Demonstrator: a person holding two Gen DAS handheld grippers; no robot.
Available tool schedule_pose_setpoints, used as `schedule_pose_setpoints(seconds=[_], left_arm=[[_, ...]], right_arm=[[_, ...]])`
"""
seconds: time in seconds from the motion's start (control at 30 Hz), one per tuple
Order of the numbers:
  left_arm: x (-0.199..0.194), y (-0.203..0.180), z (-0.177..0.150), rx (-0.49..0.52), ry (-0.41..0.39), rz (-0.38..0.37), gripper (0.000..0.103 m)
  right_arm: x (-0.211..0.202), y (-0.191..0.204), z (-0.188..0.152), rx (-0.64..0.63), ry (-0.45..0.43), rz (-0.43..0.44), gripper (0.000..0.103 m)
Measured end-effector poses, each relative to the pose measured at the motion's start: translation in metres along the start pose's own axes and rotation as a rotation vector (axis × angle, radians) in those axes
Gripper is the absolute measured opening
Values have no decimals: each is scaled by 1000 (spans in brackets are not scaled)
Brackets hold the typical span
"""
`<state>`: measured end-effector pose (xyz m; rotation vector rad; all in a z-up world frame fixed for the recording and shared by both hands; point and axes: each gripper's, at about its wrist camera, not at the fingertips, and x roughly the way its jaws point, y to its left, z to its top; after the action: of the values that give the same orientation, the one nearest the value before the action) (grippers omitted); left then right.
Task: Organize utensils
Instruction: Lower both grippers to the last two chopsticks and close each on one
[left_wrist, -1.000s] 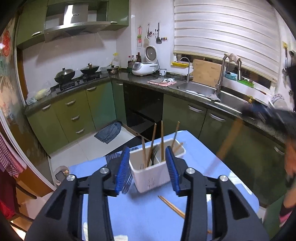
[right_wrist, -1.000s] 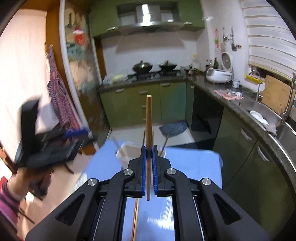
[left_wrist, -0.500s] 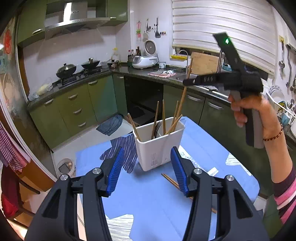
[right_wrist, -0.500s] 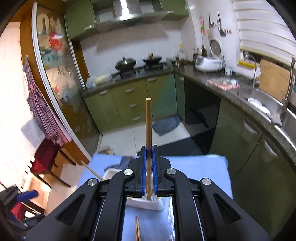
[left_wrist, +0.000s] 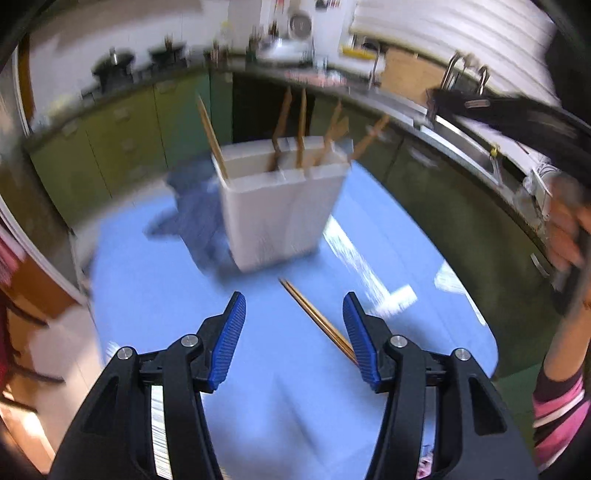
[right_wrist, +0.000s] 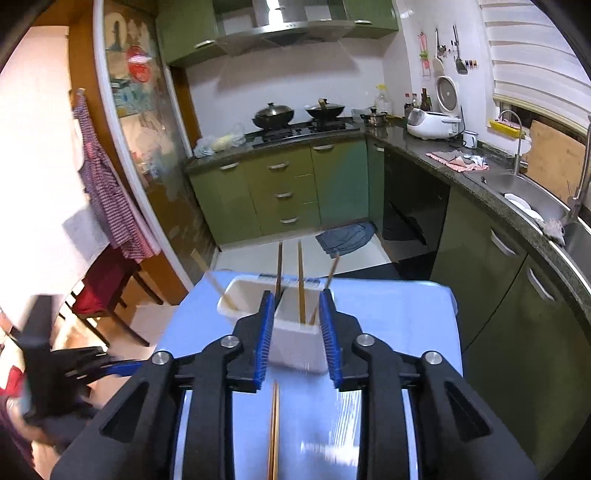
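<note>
I read my left gripper (left_wrist: 294, 310) as spread wide and still opening, clamping nothing; the loose chopstick pair (left_wrist: 317, 320) lies on the blue table (left_wrist: 147, 295) just before the white caddy (left_wrist: 280, 210), running in toward its right pad. My right gripper (right_wrist: 297, 325) has just parted, empty, framing the caddy (right_wrist: 295, 343), where chopsticks (right_wrist: 301, 284) stand.

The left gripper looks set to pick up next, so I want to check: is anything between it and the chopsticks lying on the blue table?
Nothing visible. The left gripper is open above the chopsticks, which lie on bare blue table. The white utensil holder stands beyond them, out of the path.
</note>
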<state>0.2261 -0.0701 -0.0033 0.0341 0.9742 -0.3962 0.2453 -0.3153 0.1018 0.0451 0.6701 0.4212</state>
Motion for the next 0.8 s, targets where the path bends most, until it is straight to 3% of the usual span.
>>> schedule_pose_setpoints(seconds=[0.2, 0.37, 0.57, 0.8], left_arm=[[59, -18, -14, -56, 134, 10, 51], [104, -19, -19, -142, 248, 16, 36], [135, -20, -21, -188, 318, 55, 27], [155, -24, -18, -201, 354, 97, 27]], right_arm=[[-22, -21, -71, -11, 85, -13, 31], [-20, -56, -117, 24, 167, -57, 31], [-23, -83, -143, 65, 189, -58, 31], [-14, -88, -151, 68, 220, -41, 31]])
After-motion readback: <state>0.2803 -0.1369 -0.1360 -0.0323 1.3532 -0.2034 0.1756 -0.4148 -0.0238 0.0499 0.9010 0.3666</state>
